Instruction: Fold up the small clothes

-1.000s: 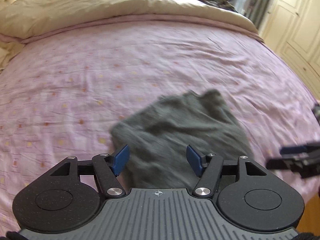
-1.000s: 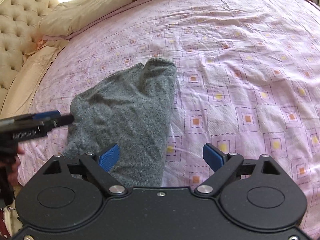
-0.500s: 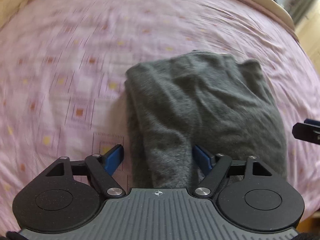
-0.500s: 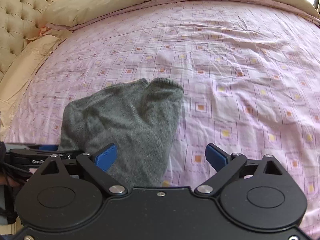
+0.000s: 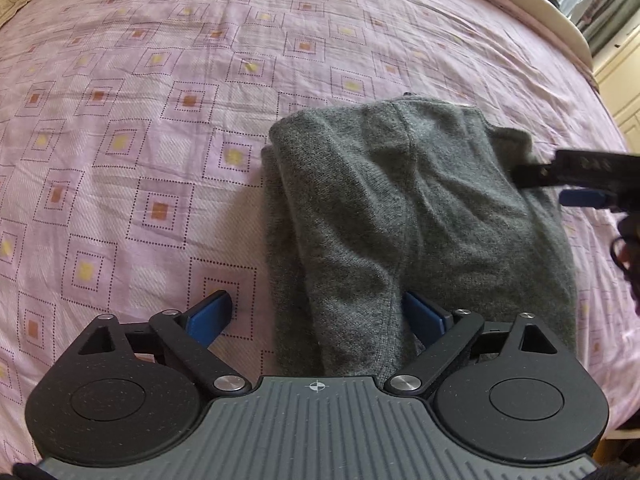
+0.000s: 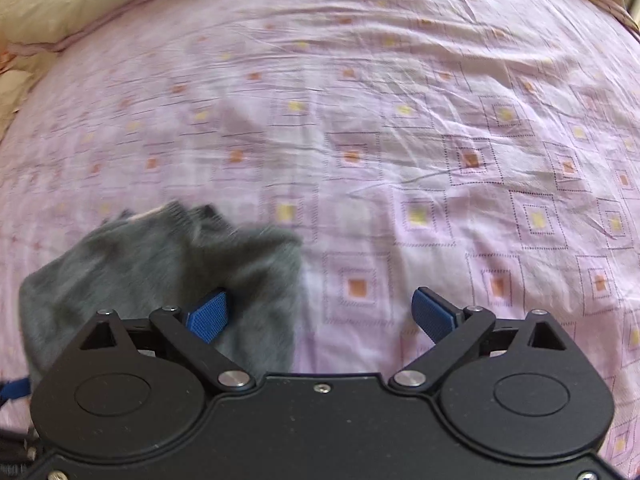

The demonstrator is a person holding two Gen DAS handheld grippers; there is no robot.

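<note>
I am looking down my left gripper (image 5: pixel 316 314) at a grey knit garment (image 5: pixel 400 216) lying folded on the bed (image 5: pixel 160 80). The gripper is spread wide: its left blue pad (image 5: pixel 210 316) is sitting over bare sheet at about 8 o'clock of the garment, while its right pad (image 5: pixel 424 314) is lying against the knit at the near end. A raised fold of the garment is running between the two pads, but neither is pinching it.

In this view the garment is filling the centre and the 3 o'clock side, its near edge running under the gripper body. At 3 o'clock my right gripper (image 5: pixel 576 184) is reaching in from the frame edge, its dark tip at the garment's far right corner; I cannot tell whether it is touching the cloth.

Through the right wrist camera the right gripper (image 6: pixel 320 314) is also standing wide, holding nothing. Its left pad (image 6: pixel 208 314) is over the garment (image 6: pixel 160 264), which is blurred and sitting at 8 o'clock; its right pad (image 6: pixel 434 312) is over bare pink sheet (image 6: pixel 440 140). A cream duvet (image 6: pixel 60 4) is bunched at 10 o'clock along the far edge of the bed.
</note>
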